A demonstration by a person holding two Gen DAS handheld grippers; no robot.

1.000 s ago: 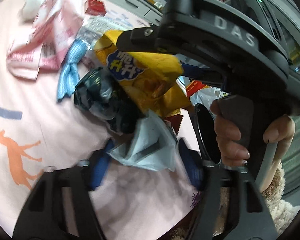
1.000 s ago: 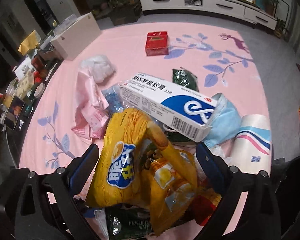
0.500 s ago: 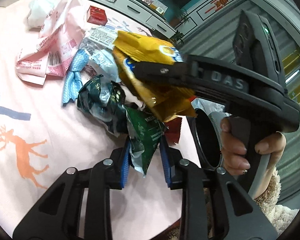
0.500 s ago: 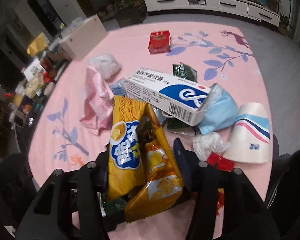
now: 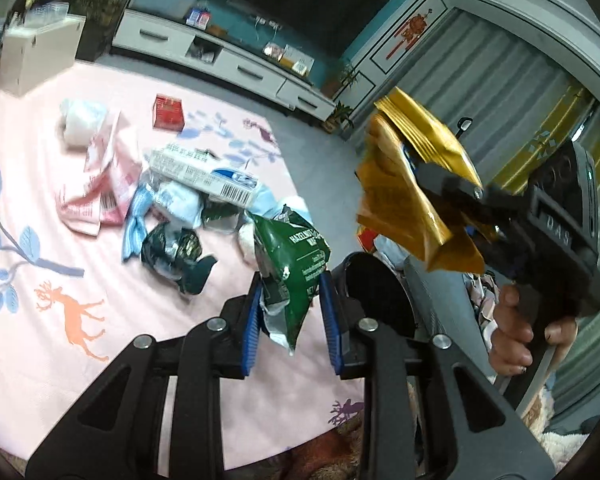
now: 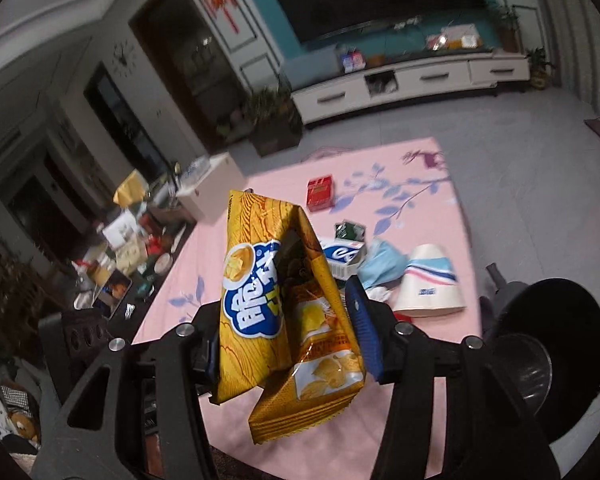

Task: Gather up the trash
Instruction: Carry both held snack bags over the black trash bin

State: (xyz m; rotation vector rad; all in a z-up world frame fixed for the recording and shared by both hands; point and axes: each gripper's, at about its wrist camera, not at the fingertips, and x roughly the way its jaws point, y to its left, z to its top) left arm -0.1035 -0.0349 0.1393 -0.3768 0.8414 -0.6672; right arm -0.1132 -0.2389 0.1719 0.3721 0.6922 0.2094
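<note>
The left claw (image 5: 290,316) is clamped on a green wafer wrapper (image 5: 294,268), its blue pads pressing the crumpled foil from both sides, and the wrapper is lifted clear of the pink mat (image 5: 40,248). The right claw (image 6: 288,350) is closed on a yellow chip bag (image 6: 276,308), which stands folded between the pads and hangs above the mat; in the left wrist view that same bag (image 5: 404,208) shows in the right claw up beside the person's hand (image 5: 516,336).

Taking the white medicine box (image 5: 204,174) as landmark: it lies on the mat among the remaining trash. A blue face mask (image 6: 382,266) touches its near end, and a dark crumpled wrapper (image 5: 174,252) lies just in front of it. A pink plastic packet (image 5: 100,184) lies beside it on the side toward the white cabinet, with a white wad (image 5: 78,122) past that. A red carton (image 5: 168,112) sits well behind the box, apart from the pile. A white paper cup (image 6: 428,284) with a blue and red stripe lies tipped on its side just past the mask. A black trash bin (image 6: 552,344) stands off the mat's edge, near the cup.
</note>
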